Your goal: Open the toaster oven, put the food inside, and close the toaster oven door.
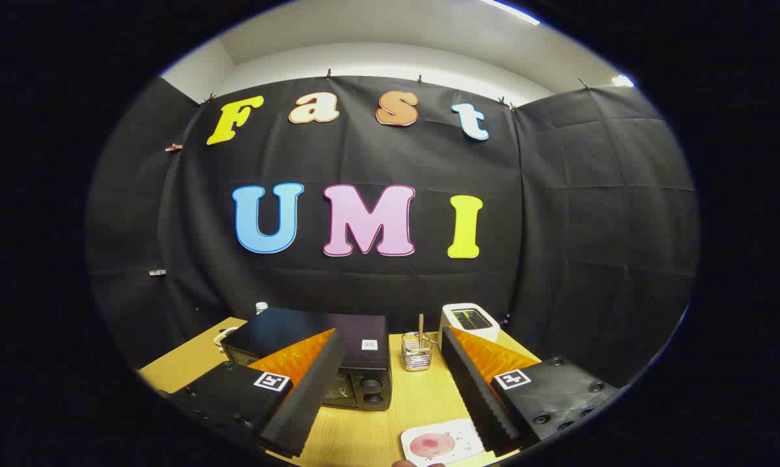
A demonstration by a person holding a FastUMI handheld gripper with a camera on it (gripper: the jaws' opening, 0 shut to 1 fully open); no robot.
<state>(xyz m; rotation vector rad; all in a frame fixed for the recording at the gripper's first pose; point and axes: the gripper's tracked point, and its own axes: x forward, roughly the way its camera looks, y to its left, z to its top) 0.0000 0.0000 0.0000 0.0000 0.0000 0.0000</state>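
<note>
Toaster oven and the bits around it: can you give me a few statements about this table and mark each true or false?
1. The toaster oven door is shut. True.
2. The tool is clamped on the food. False: its fingers are spread open, holding nothing.
3. A white plate with a pink round food item lies near the right finger. True.
4. The wire basket sits on top of the oven. False: it stands on the table beside it.
5. A white toaster stands at the back. True.
</note>
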